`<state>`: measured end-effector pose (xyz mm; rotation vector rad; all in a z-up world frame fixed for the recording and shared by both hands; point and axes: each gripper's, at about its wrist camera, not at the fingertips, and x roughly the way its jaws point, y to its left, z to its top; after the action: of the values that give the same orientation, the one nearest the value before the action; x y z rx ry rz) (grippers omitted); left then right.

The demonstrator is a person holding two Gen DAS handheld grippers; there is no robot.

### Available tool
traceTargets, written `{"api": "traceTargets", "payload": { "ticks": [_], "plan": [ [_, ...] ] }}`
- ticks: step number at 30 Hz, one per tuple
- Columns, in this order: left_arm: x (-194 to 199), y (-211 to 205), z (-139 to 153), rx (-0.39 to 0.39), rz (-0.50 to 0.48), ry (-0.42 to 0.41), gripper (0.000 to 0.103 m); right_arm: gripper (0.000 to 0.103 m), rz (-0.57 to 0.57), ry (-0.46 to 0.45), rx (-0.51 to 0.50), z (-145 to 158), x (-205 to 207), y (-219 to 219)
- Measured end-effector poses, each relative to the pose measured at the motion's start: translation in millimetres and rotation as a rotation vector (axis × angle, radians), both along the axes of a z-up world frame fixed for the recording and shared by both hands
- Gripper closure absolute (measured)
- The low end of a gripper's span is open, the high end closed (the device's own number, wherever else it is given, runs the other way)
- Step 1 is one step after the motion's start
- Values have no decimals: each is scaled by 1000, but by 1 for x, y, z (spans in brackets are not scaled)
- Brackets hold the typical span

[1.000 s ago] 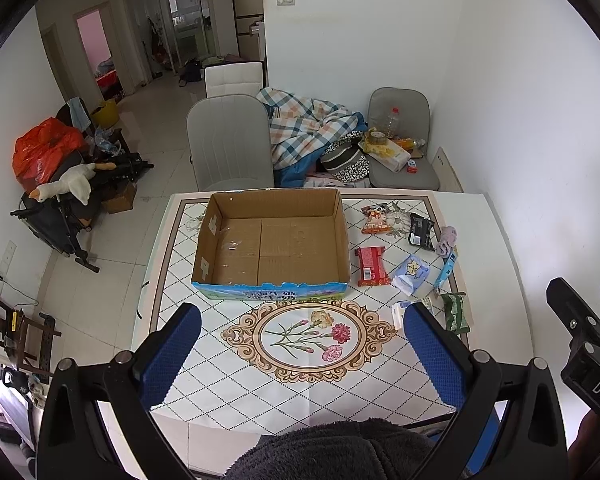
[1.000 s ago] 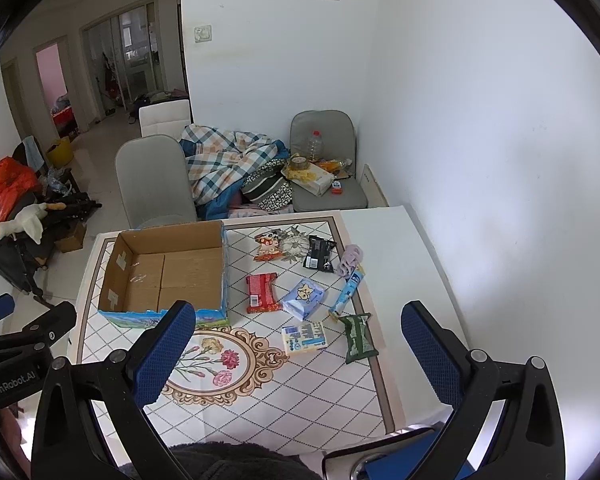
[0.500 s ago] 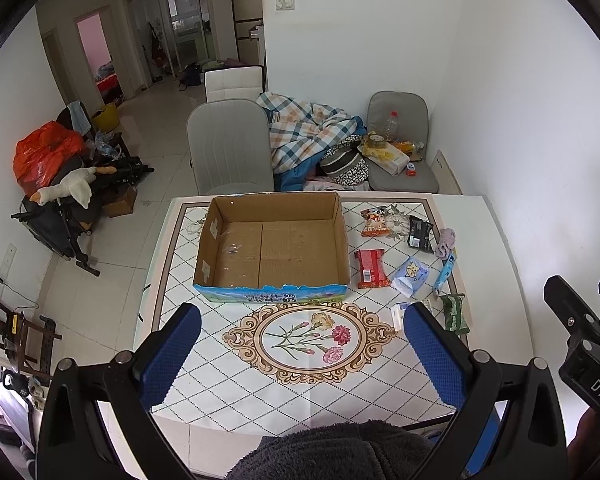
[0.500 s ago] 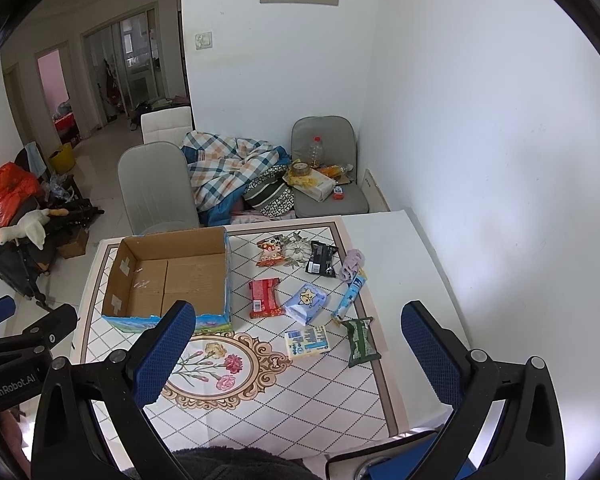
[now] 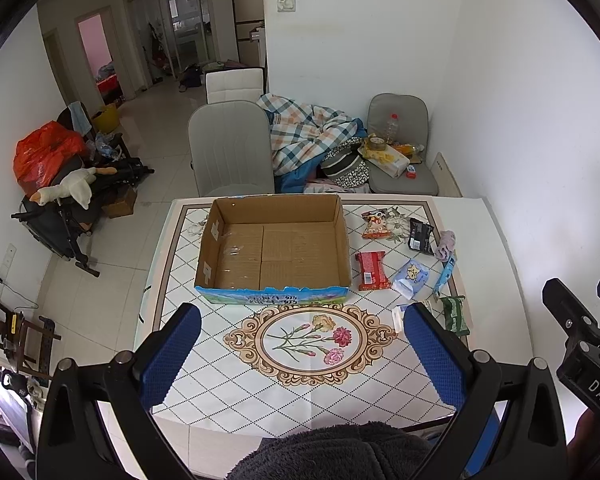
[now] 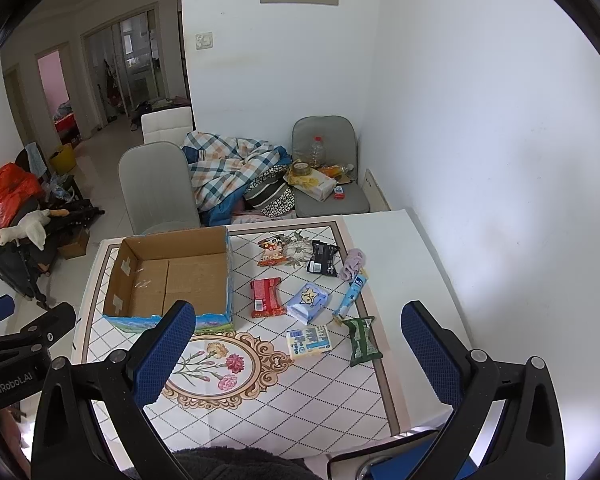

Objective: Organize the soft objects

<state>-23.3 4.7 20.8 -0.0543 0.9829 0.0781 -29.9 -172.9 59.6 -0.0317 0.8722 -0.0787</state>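
Note:
An empty cardboard box [image 5: 274,248] [image 6: 172,276] stands on the table's left half. To its right lie several soft packets: a red packet [image 6: 265,297], a blue tissue pack [image 6: 308,302], a white-blue pack [image 6: 309,340], a green pack [image 6: 362,340], a black packet [image 6: 322,262], a snack bag [image 6: 272,250], a pink cloth [image 6: 352,264] and a blue tube [image 6: 352,294]. My left gripper [image 5: 300,360] and right gripper [image 6: 296,360] are both open and empty, held high above the table's near edge.
The table [image 5: 204,364] has a patterned cloth with a flower medallion [image 5: 312,340]. Grey chairs [image 5: 230,148] and a plaid blanket [image 5: 304,132] stand behind it. A white wall [image 6: 480,140] is on the right. A stroller with a plush goose [image 5: 66,192] is at left.
Both grippers have drifted slightly upward and back; the table scene sits a little lower in view. Nothing was grasped or moved.

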Motion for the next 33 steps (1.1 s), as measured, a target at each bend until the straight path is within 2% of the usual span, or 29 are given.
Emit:
{"api": "traceTargets", "payload": {
  "ticks": [13, 18, 23, 26, 30, 33],
  "plan": [
    [1, 5, -2, -5, 3, 5, 0, 0, 3, -2, 13, 0, 2, 2],
    [25, -3, -18, -15, -30, 25, 0, 0, -32, 78, 78, -20, 21, -15],
    [80, -32, -68, 1, -134, 111, 0, 0, -144, 204, 92, -69, 58, -68],
    [108, -61, -104, 37, -218, 164, 0, 0, -216, 296, 97, -112, 80, -107],
    [142, -120, -167, 59, -430, 254, 0, 0, -265, 464, 124, -193, 104, -159],
    [163, -172, -227, 88, -596, 376, 1, 0, -301, 536, 140, -243, 113, -193]
  ]
}}
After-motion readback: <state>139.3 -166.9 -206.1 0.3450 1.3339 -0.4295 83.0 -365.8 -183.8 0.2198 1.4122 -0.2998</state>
